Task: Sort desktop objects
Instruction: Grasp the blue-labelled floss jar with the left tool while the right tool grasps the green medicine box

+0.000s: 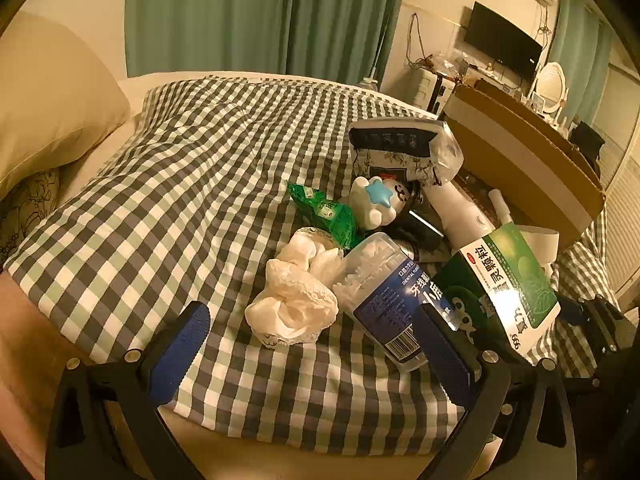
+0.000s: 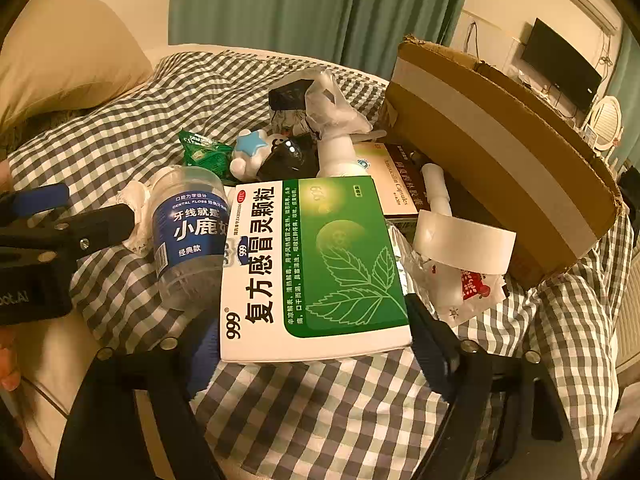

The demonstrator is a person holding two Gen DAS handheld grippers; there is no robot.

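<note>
Checked bedspread (image 1: 168,184) covers a bed, green curtains (image 1: 248,12) behind, cream pillow (image 1: 52,96) at left.

Left wrist view: left gripper (image 1: 316,344) angled down over the clutter, jaws spread wide, nothing between the pads. Crumpled white tissue (image 1: 296,296) lies just ahead of them. Floss jar (image 1: 384,296) on its side, touching the tissue's right edge and partly behind the right finger. Green packet (image 1: 324,212) and small white toy (image 1: 380,200) with blue star sit further back. Cardboard box (image 1: 528,160) at right.

Right wrist view: right gripper (image 2: 316,344) jaws stand either side of the green medicine box (image 2: 320,264); left pad hidden under the box, so whether they press it I cannot tell. Floss jar (image 2: 188,236) lies beside the box at left. Roll of tape (image 2: 464,244) lies at right, cardboard box (image 2: 500,168) behind it.
</note>
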